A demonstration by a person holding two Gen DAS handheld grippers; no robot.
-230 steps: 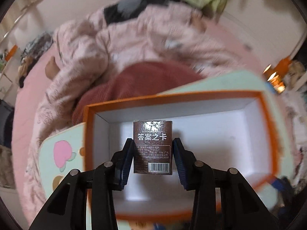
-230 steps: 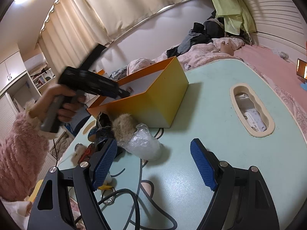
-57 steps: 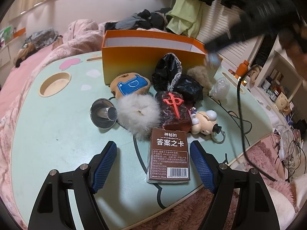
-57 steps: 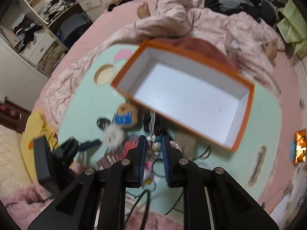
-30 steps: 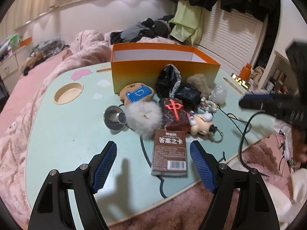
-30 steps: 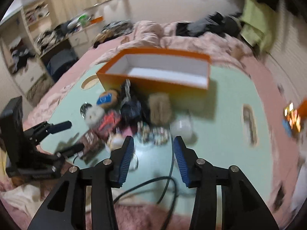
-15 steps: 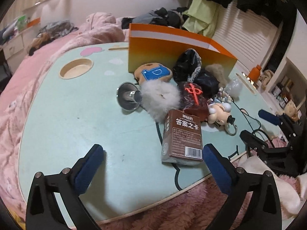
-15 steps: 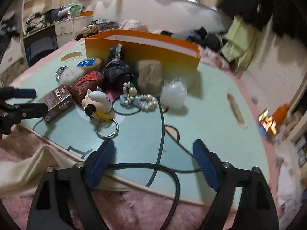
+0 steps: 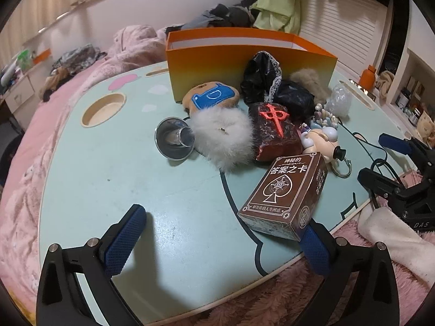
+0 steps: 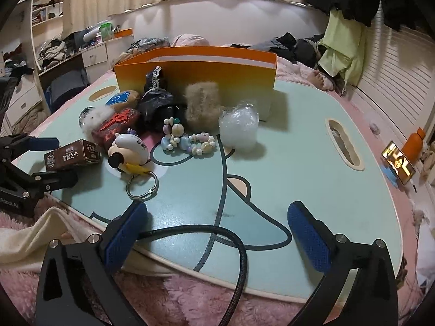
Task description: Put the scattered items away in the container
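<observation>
Your left gripper (image 9: 220,233) gapes wide, empty; the right gripper (image 10: 217,231) is opening, nothing between. The brown card box (image 9: 285,193) lies before the orange container (image 9: 244,54), touching your right-hand pad. Centre it, then squeeze.

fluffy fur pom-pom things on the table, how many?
2. White fur puff lies between the glass cup and the red mahjong pouch; tan fur puff sits against the orange box. Others could hide behind the pile.
</observation>
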